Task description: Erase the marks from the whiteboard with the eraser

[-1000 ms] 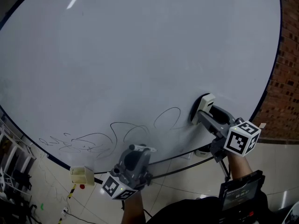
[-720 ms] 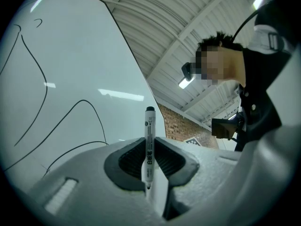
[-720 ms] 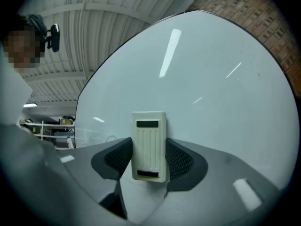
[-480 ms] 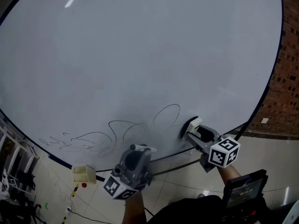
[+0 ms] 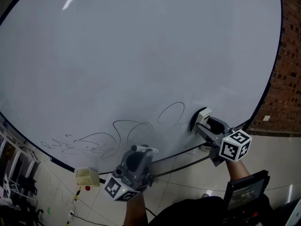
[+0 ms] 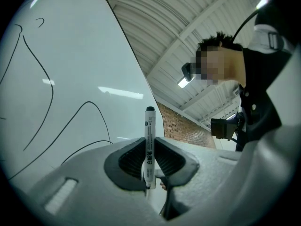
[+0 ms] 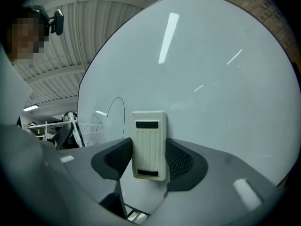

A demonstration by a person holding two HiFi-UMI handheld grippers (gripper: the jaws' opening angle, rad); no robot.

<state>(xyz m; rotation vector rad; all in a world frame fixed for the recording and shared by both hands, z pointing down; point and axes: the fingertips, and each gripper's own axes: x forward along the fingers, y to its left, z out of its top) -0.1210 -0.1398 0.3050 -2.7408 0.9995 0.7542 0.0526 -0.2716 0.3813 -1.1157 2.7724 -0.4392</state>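
- Eraser (image 7: pixel 149 145): judged to be a light, stiff plastic block with a softer wiping face. Its smooth, ribbed shell could slip, so the best hold is across the two long sides near the middle, leaving the wiping face free.
- The right gripper (image 7: pixel 148 159) is clamped on it in just that way. Its jaws press both long sides, and the eraser stands upright between them, reaching past the tips.
- The eraser's far face appears to rest against the whiteboard (image 5: pixel 141 46), low down and toward the right edge, just beside the rightmost loop of the marks (image 5: pixel 170 113).
- More scribbles run leftward along the lower part of the board, so most of the wiping looks undone.
- The left gripper (image 5: pixel 142 149) hangs below the board's lower rim, well apart from the eraser. It is closed on a marker pen (image 6: pixel 149 145) that stands upright between its jaws.
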